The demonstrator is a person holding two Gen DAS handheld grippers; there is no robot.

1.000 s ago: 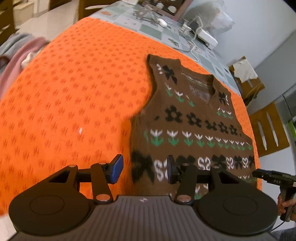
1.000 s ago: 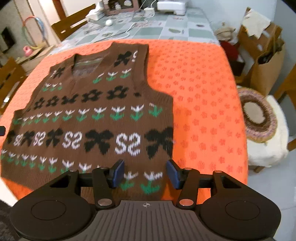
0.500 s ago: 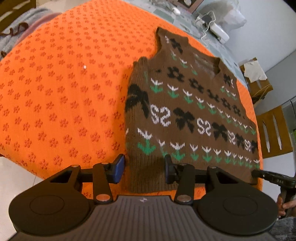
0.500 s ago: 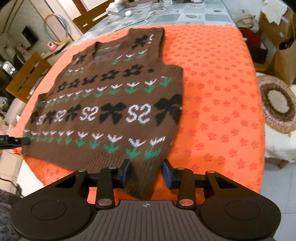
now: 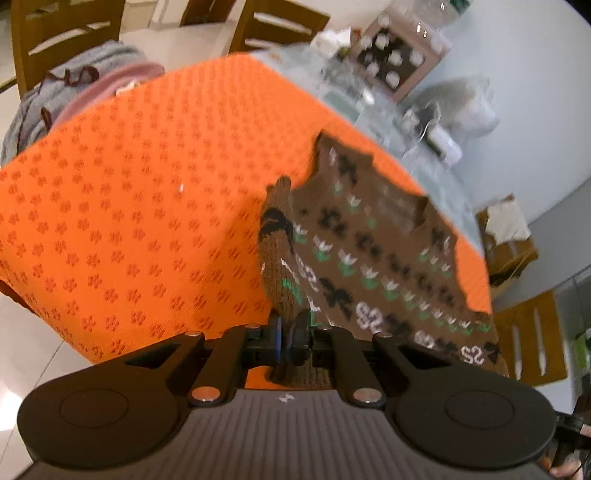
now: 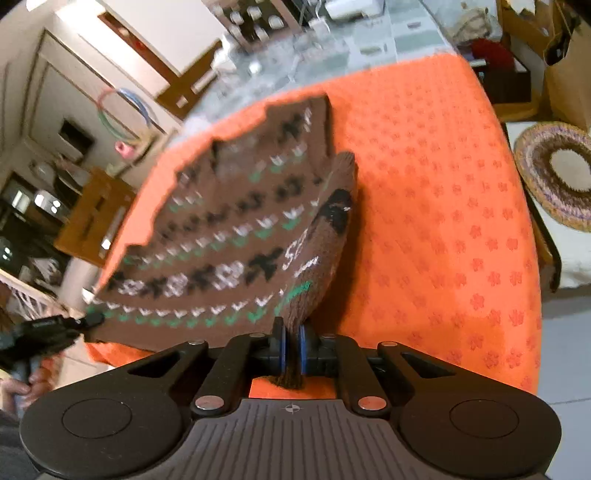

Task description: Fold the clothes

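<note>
1. brown knitted vest [image 5: 373, 254] spreads over the centre right of the left wrist view, on the orange cloth [image 5: 129, 221], its near hem lifted.
2. left gripper [image 5: 287, 338], bottom centre, has just clamped down and is clenched on one hem corner.
3. right gripper [image 6: 291, 345], bottom centre, likewise just clamped on the other corner of the vest [image 6: 258, 229].

Wooden chairs [image 5: 66, 33] behind orange-clothed table [image 5: 129, 206]; pale tiled floor [image 6: 565, 339]; grey wall [image 5: 535, 74]; round woven cushion [image 6: 557, 173] alongside.
</note>
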